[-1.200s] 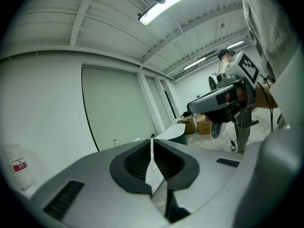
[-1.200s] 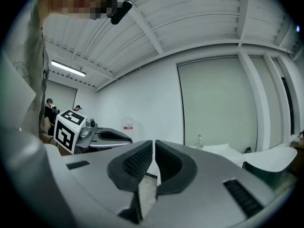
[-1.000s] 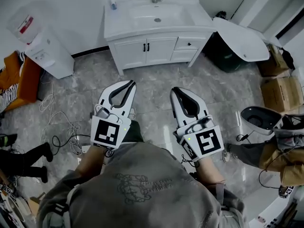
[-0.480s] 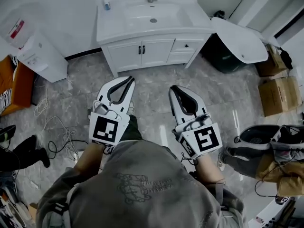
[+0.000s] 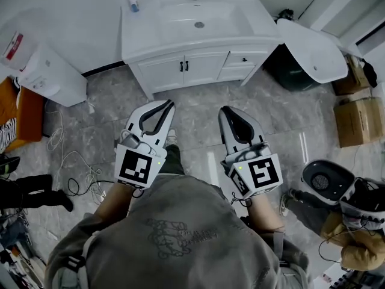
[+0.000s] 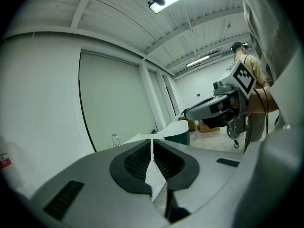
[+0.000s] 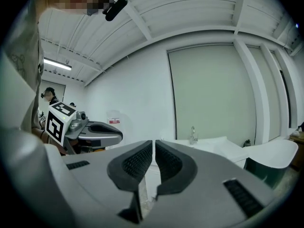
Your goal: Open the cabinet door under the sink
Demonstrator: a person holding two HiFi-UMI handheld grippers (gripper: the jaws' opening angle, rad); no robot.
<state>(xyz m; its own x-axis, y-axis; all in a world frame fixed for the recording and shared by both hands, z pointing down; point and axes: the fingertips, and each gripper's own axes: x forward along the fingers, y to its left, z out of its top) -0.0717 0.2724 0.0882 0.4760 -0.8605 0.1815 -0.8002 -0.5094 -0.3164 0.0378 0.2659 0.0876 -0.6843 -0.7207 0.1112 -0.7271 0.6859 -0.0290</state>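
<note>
Head view: vanity (image 5: 198,41) shifts slightly right in frame. Cabinet door (image 5: 167,73) white, shut, black handles, at 12 o'clock, well apart from left gripper (image 5: 166,105) and right gripper (image 5: 223,111).
Left gripper view: jaws together, empty.
Right gripper view: jaws together, nothing between.

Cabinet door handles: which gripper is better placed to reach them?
Left, slightly: the left gripper lies nearer the door handles than the right gripper. Both shut, empty, short of the cabinet.
</note>
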